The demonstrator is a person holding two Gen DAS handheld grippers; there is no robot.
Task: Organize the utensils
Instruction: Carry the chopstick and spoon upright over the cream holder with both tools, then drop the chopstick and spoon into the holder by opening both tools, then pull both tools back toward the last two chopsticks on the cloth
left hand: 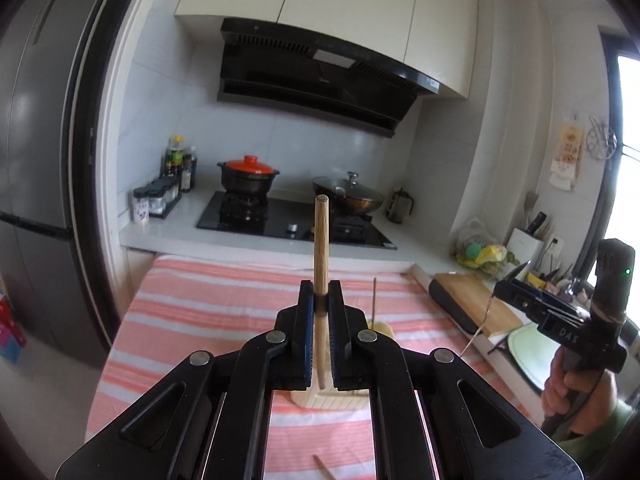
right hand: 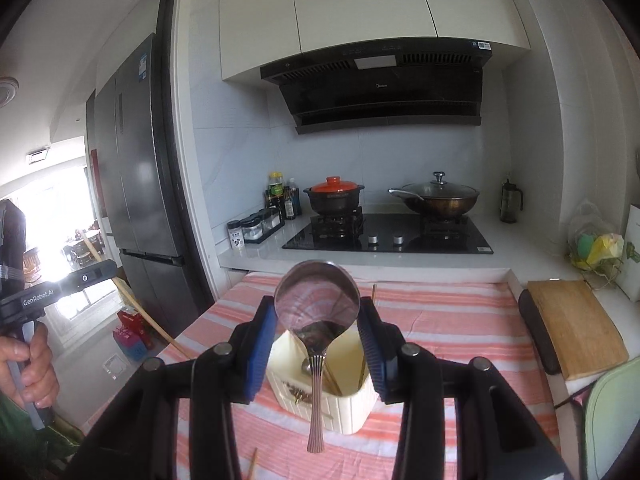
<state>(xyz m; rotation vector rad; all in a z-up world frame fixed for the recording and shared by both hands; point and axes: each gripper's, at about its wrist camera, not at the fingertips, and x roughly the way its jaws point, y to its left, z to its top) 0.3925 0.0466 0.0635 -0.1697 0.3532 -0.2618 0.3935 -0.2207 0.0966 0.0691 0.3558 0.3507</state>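
My left gripper is shut on a wooden chopstick that stands nearly upright, its lower end over a cream utensil holder on the striped cloth. My right gripper holds a metal spoon by the edges of its bowl, handle hanging down over the same cream holder, which has chopsticks and a spoon inside. The right gripper also shows in the left wrist view at the right, and the left gripper in the right wrist view at the far left.
A pink-and-white striped cloth covers the table. A loose chopstick lies on it near the front. A wooden cutting board lies to the right. Behind are a stove with pots, spice jars and a fridge.
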